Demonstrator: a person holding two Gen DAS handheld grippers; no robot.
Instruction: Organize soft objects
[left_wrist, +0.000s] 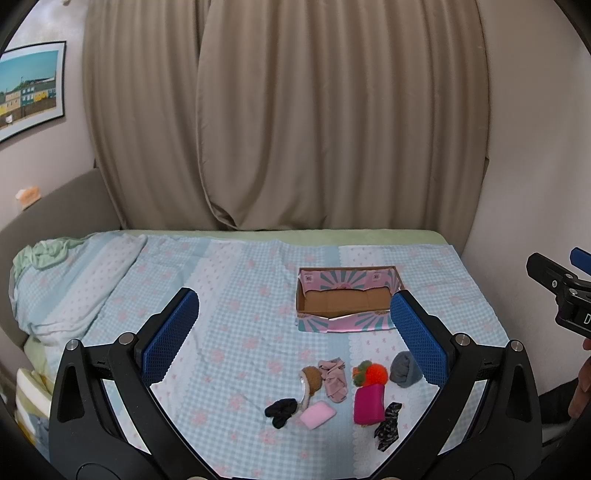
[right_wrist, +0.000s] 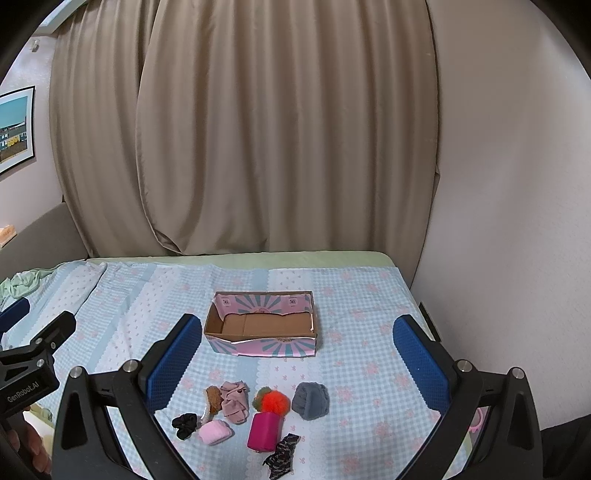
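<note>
An empty pink-and-teal cardboard box sits on the checked bedspread. In front of it lie several soft items: a grey roll, an orange-green pompom, a magenta roll, a beige-pink cloth, a brown furry piece, a light pink roll, a black scrunchie and a black patterned cloth. My left gripper and right gripper are open and empty, held above the items.
Beige curtains hang behind the bed. A wall borders the bed's right side. A rumpled pillow and blanket lie at the left. The right gripper's body shows at the left view's right edge.
</note>
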